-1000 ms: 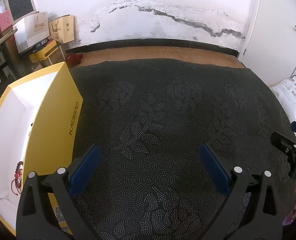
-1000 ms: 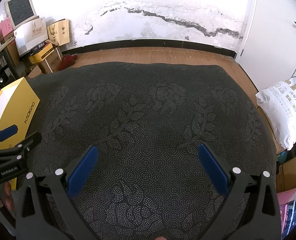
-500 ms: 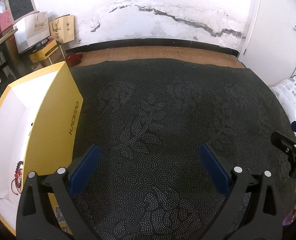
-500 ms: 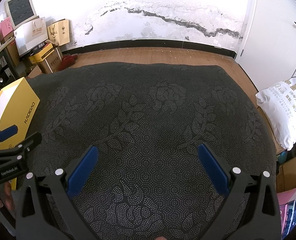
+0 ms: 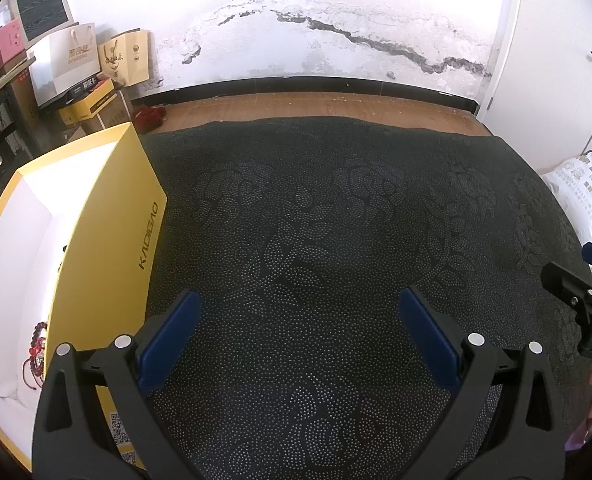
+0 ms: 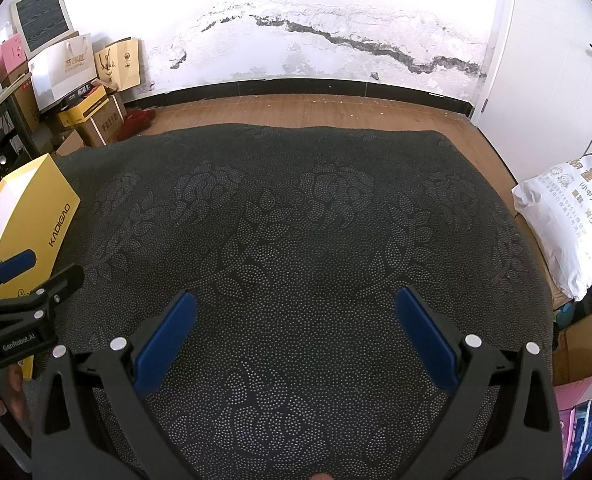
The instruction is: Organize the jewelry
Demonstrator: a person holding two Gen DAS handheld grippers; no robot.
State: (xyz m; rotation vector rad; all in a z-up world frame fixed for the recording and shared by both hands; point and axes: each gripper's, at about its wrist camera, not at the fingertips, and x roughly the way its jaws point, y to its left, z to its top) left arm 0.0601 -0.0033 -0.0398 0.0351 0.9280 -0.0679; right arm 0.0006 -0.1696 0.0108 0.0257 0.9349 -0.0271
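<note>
An open yellow box with a white inside stands at the left of the dark patterned cloth. A red bead bracelet lies inside it near the front, partly hidden by the box wall. My left gripper hangs open over bare cloth just right of the box, nothing between its blue pads. My right gripper is also open over bare cloth, further right. The yellow box shows at the far left of the right wrist view, with the left gripper in front of it.
The cloth-covered table ends at a wooden floor and a cracked white wall. Boxes and paper bags pile up at the far left. A white printed sack sits off the table's right edge, by a white door.
</note>
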